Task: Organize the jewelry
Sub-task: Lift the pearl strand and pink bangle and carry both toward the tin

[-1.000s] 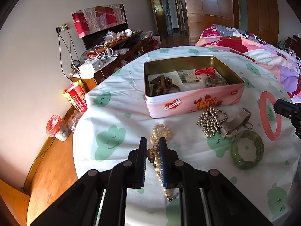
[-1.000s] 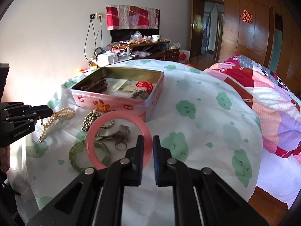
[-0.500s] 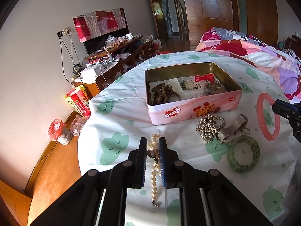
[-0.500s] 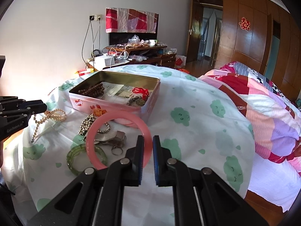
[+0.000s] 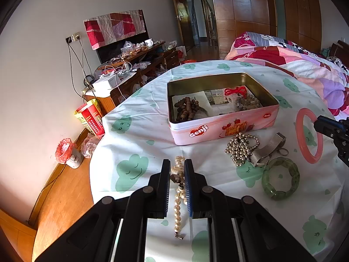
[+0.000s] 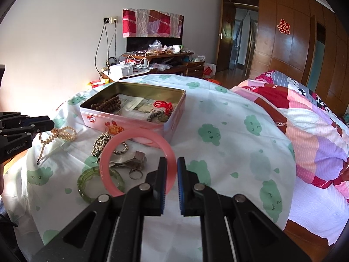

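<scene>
Both jaws are closed on jewelry: the left gripper (image 5: pixel 177 174) holds a pearl necklace (image 5: pixel 178 205) dangling above the cloth, the right gripper (image 6: pixel 170 170) a pink bangle (image 6: pixel 122 144) raised before the tin (image 5: pixel 220 128). "Genji" is read on the pink tin, "GenRobot.AI" on the left gripper. A cloud-printed cloth (image 6: pixel 229 139) covers the table; a bed (image 6: pixel 316 131) lies beside it.
</scene>
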Demonstrator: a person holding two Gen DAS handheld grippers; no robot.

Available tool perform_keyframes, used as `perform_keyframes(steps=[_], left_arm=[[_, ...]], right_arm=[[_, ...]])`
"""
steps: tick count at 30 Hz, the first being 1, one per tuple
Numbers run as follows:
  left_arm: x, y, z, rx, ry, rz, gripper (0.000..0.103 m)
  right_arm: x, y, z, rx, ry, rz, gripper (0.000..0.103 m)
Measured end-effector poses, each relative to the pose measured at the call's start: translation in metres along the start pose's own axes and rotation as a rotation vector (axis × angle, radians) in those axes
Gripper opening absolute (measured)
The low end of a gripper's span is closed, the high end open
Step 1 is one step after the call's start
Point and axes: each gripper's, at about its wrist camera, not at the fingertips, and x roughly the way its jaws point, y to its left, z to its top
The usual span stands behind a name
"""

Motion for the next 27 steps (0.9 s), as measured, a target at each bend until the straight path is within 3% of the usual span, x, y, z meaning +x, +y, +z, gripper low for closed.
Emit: perform_keyframes(steps=[8,9,27], left_arm=[[-0.007,-0.004,0.006,0.009,-0.013,-0.008,0.011],[-0.008,-0.003,0.008,0.009,-0.017,-0.009,0.006],[-0.021,0.013,0.044,0.038,-0.081,0.017,0.006]], right_arm=[[0.001,0.001,0.001,-0.003,-0.001,0.003,0.011],[0.0,0.002,0.002,-0.003,-0.002,0.004,0.011],[-0.003,0.004,0.039,-0.024,-0.048,0.018,0.011]])
